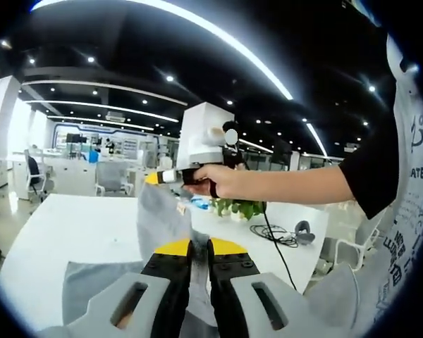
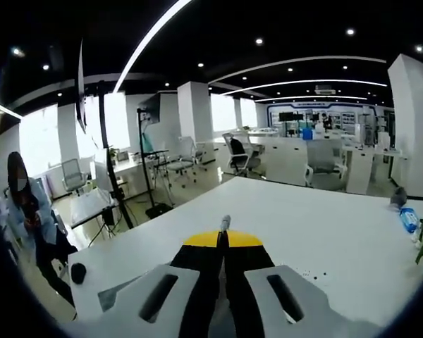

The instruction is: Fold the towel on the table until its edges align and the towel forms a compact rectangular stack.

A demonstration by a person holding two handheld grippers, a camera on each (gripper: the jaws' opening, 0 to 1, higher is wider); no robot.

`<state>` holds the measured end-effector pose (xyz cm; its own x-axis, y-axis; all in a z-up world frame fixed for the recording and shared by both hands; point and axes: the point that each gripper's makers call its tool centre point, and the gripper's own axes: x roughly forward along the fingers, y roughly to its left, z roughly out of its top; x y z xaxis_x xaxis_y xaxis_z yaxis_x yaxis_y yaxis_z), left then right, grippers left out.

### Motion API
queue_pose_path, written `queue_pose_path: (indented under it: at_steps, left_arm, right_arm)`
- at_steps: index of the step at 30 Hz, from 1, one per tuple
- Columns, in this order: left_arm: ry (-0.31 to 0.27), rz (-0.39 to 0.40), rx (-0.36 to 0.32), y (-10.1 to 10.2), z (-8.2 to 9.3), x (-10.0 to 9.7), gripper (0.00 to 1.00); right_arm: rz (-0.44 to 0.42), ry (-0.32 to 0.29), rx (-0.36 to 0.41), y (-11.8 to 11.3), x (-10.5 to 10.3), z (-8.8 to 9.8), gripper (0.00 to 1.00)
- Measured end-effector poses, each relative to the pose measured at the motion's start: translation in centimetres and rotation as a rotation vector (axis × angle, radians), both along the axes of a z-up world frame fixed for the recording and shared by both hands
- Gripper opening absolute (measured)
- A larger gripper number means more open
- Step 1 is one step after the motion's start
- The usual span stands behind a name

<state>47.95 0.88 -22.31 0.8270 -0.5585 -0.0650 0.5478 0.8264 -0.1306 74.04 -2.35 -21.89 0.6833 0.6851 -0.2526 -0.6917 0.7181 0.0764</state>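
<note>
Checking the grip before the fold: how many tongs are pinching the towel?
2: left tongs clamp the towel up close; right tongs hold its raised corner.

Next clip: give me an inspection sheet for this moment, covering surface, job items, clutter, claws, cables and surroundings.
Surface: white table, mostly bare.
Job's things: grey towel, lifted off the table and hanging between both claws, lower part still lying on the table.
Clutter: potted plant, headphones, blue-labelled bottle at the far edge.
Claws: left claw shut on the towel; right claw shut on a sliver of towel, and seen held in a hand from the left gripper view.
Cables: black cable coiled by the headphones, trailing off the table.
Surroundings: open office, desks, chairs, seated person.
</note>
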Motion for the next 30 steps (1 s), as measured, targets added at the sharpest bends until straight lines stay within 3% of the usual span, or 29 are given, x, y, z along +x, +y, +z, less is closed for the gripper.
queue_pose_path:
  at_steps: [3,5,10,30]
  left_arm:
    - [-0.004,0.012,-0.003,0.6,0.1,0.1,0.09]
    - [-0.007,0.018,-0.003,0.9,0.2,0.1,0.09]
    - [-0.007,0.032,-0.007,1.3,0.1,0.2,0.09]
    - [0.047,0.12,-0.036,4.0,-1.9,-0.6,0.09]
  right_arm:
    - [0.004,0.002,0.007,0.4,1.0,0.1,0.0]
    - [0.007,-0.001,0.01,0.7,-0.2,0.5,0.0]
    - [0.014,-0.002,0.018,1.3,0.5,0.6,0.0]
    - [0.051,0.026,0.002,4.0,-1.1,-1.3,0.0]
